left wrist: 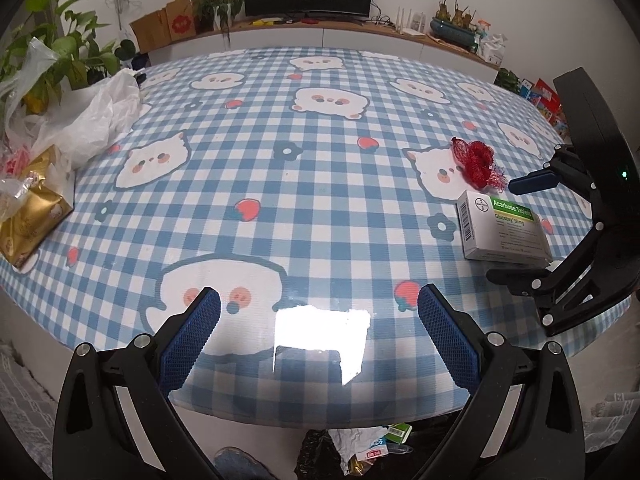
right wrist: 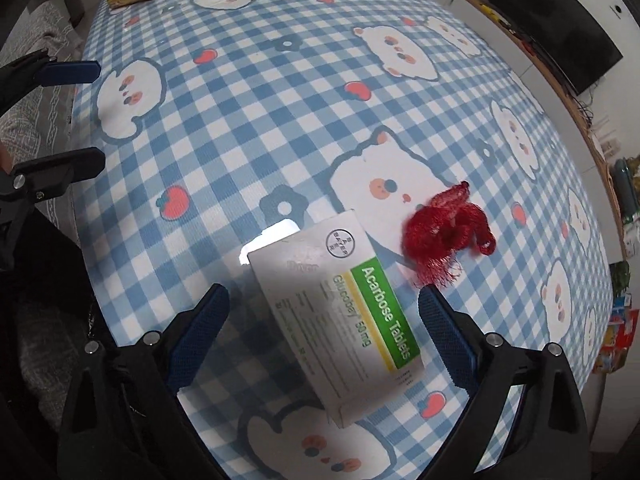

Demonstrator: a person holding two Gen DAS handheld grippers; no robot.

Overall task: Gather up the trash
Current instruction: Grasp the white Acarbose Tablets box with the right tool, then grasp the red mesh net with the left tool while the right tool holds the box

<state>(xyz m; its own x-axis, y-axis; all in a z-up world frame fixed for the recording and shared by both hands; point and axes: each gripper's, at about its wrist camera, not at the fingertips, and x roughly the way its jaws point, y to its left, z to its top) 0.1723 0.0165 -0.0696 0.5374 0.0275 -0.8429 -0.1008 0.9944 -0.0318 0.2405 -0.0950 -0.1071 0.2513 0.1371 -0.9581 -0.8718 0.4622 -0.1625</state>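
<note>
The right gripper has its fingers spread wide, with the white-and-green cardboard medicine box lying flat between them on the blue-checked counter. A crumpled red mesh net sits just beyond the right finger. The left gripper is likewise spread, holding nothing.

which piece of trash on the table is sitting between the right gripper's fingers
The white medicine box with the green stripe. It lies between the open right gripper; the red mesh net lies just beyond it.

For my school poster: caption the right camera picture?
Open right gripper straddles a medicine box beside red netting.
</note>
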